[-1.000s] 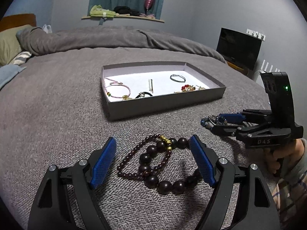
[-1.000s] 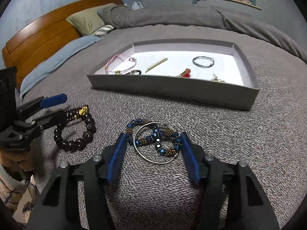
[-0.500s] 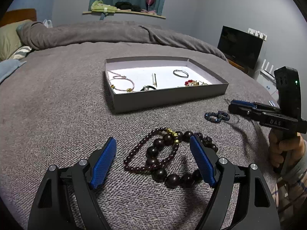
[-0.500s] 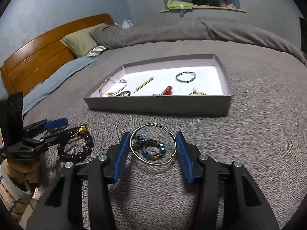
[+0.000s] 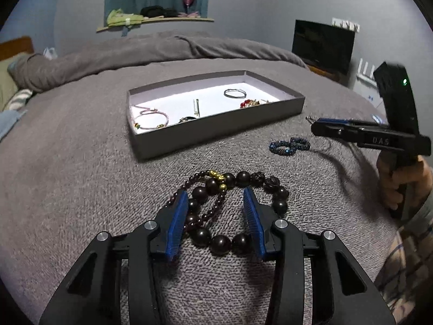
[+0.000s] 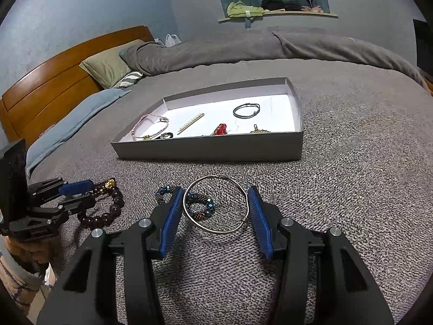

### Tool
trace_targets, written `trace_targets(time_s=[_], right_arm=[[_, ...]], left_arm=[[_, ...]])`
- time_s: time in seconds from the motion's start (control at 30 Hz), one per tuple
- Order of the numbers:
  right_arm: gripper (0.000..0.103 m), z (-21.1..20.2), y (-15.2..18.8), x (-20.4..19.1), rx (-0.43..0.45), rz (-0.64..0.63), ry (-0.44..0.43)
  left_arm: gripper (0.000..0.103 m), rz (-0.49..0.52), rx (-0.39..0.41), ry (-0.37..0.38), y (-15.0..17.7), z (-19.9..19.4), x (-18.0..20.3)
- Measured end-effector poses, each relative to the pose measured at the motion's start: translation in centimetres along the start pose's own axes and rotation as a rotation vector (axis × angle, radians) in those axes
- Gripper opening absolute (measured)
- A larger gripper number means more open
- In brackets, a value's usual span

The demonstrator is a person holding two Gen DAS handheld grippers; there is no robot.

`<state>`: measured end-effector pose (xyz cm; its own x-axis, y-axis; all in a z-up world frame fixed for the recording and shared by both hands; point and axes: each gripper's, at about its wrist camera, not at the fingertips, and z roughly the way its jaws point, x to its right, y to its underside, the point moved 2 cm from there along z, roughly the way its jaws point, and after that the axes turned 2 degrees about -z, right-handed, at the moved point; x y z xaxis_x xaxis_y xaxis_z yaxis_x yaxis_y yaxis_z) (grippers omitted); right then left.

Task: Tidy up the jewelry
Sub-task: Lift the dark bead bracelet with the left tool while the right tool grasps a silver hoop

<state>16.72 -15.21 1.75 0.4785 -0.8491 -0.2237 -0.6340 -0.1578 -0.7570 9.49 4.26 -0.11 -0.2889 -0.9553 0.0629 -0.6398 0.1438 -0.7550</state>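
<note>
A grey tray [image 5: 216, 127] [image 6: 211, 150] with a white floor lies on the grey bed and holds several small jewelry pieces. My left gripper [image 5: 215, 216] is low over the dark wooden bead bracelets [image 5: 238, 208], its jaws partly closed around them with a gap left. It also shows in the right wrist view [image 6: 73, 195]. My right gripper [image 6: 215, 211] holds a thin silver hoop [image 6: 216, 203] between its pads, raised above the blue beaded bracelet [image 6: 200, 208] [image 5: 289, 146]. The right gripper shows from the side in the left wrist view [image 5: 324, 126].
A rumpled grey duvet [image 6: 270, 46] and pillows [image 6: 108, 65] lie at the far side by a wooden headboard [image 6: 54, 81]. A dark screen [image 5: 322, 46] stands beyond the bed's right edge. A shelf [image 5: 154, 20] with clothes is on the wall.
My right gripper closed on the silver hoop and lifted it off the blue bracelet. My left gripper moved forward over the dark beads and narrowed its jaws.
</note>
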Motion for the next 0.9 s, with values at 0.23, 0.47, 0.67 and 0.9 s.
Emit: trace_targets(time_s=[0.23, 0.47, 0.67, 0.9], right_arm=[[0.049, 0.0, 0.0, 0.1, 0.001, 0.013, -0.006], [0.049, -0.2, 0.0, 0.0, 0.007, 0.008, -0.006], [0.049, -0.8, -0.9, -0.4, 0.027, -0.023, 0.004], [0.049, -1.3, -2.6, -0.4, 0.050, -0.045, 0.011]], left_arm=[[0.008, -0.016, -0.008, -0.017, -0.7, 0.2, -0.8], [0.006, -0.068, 0.023, 0.005, -0.8, -0.3, -1.9], [0.006, -0.128, 0.082, 0.026, -2.6, -1.9, -3.4], [0.006, -0.111, 0.128, 0.007, -4.6, -2.9, -3.6]])
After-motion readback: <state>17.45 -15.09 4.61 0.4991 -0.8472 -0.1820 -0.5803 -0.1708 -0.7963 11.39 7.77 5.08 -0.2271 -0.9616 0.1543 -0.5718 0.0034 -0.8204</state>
